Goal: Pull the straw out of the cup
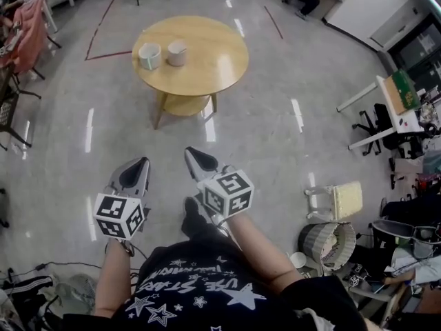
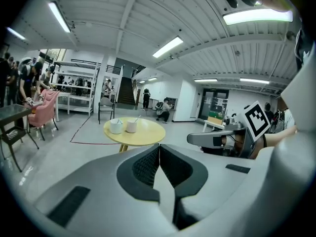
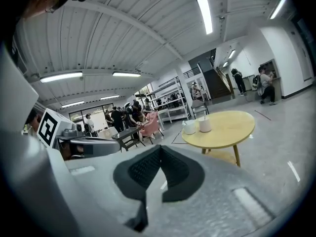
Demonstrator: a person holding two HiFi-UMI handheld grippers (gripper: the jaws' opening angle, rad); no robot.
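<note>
Head view, looking steeply down: nearest is the person's dark star-printed shirt and two bare forearms, each holding a grey two-jaw tool with a black-and-white marker cube. The left gripper and right gripper hang side by side over the glossy grey floor. Both point towards a round yellow wooden table that stands well apart from them. On the table's left part two pale cups sit just beside each other: a white cup with a greenish rim and a plain white cup. The straw is too small to make out here. Left gripper view: the dark ribbed pads are pressed together with nothing between them, so this tool is clenched and empty. Far beyond them is the table with both cups, and a thin pale straw leans out of the plain white cup. The right gripper shows at the right side. Right gripper view: its jaws are likewise clamped together on nothing, and the table with the plain white cup lies far ahead. Judging from this, the task has hardly begun. The straw sits in its cup and neither tool is near it, so the approach, the grasp and the pull are all left to do.
</note>
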